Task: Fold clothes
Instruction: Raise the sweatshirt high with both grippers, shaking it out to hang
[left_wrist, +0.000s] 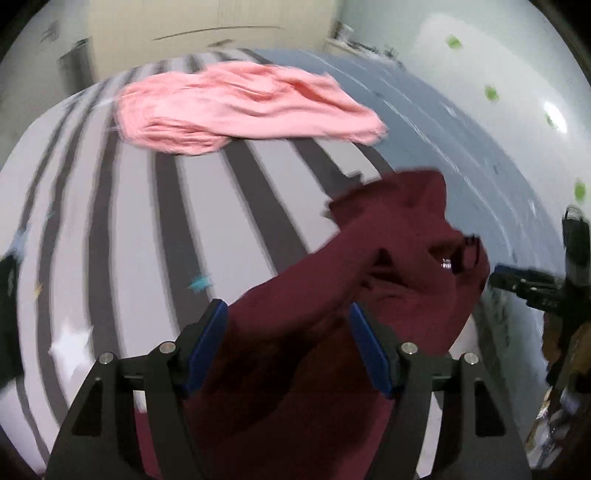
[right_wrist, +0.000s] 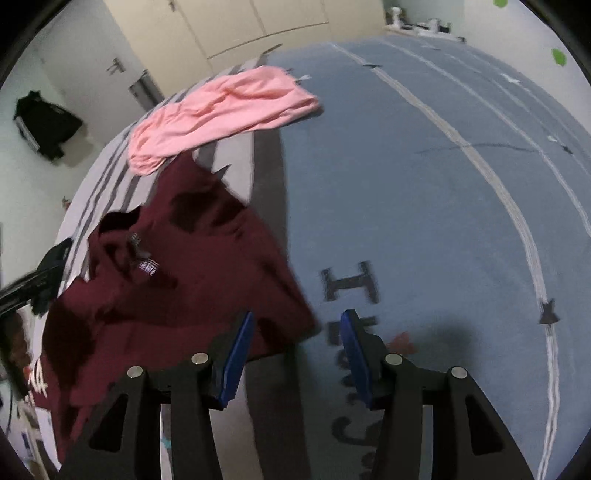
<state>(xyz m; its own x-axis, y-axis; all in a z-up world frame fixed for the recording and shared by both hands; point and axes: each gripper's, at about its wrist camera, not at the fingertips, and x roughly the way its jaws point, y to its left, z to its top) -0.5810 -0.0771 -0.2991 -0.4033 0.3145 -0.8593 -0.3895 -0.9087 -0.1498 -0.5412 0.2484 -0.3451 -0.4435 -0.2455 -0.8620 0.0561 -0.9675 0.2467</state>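
Only right view shows maroon shirt's label; both hand-held grippers agape.

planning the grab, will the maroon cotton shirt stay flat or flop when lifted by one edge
The maroon cotton shirt probably flops: it already lies rumpled in soft folds. It looks light, thin fabric. It likely drags rather than slides freely on the striped bed cover.

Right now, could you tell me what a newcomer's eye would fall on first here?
The crumpled maroon shirt in the near foreground, lying across the striped bedding and the blue cover. Behind it, a pink garment is bunched at the bed's far side. Both the left gripper and right gripper are open.
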